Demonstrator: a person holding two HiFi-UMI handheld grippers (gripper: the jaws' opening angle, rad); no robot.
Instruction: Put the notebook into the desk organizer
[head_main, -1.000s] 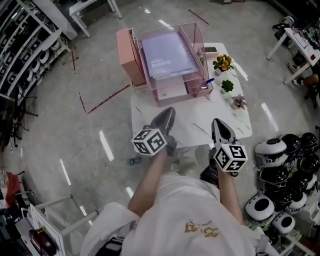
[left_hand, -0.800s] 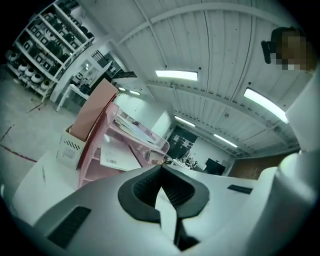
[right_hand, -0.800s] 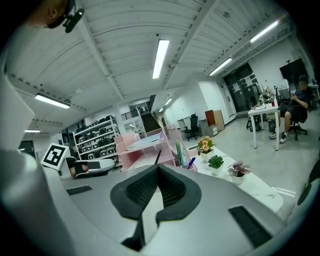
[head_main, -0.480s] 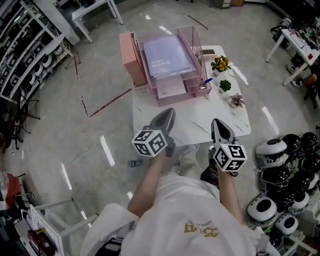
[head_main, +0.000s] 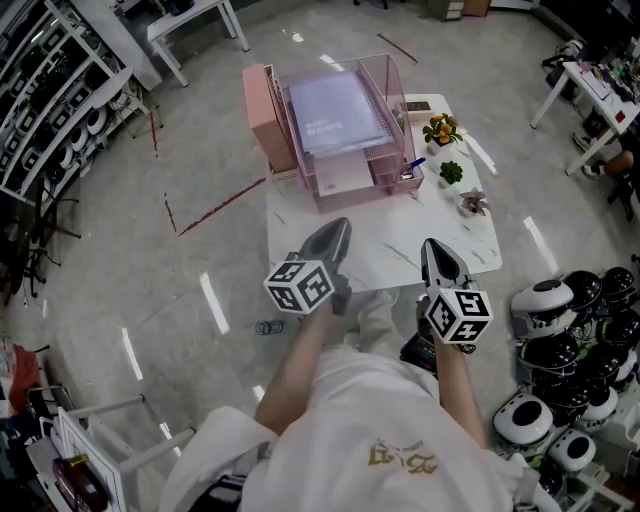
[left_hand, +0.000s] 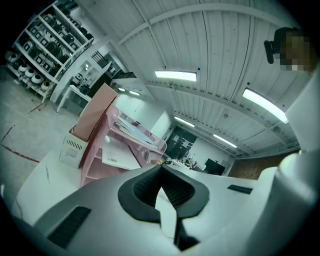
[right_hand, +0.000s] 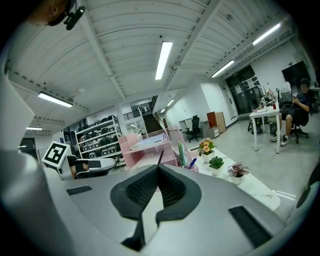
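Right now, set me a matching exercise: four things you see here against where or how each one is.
1 notebook
2 blue pen
3 orange-flowered plant
4 left tool

A shut, empty
B on the table, right of the desk organizer
C on the organizer's top tier
D standing in the organizer's right end

Pairs: 1-C, 2-D, 3-B, 4-A

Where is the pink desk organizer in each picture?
Head view: the pink desk organizer is at top middle, at the far end of the white table.
Left gripper view: it is left of the middle, seen from the side, standing on the table.
Right gripper view: it is small and in the middle, with the table stretching to the right.
Shared landmark: the white table under it.
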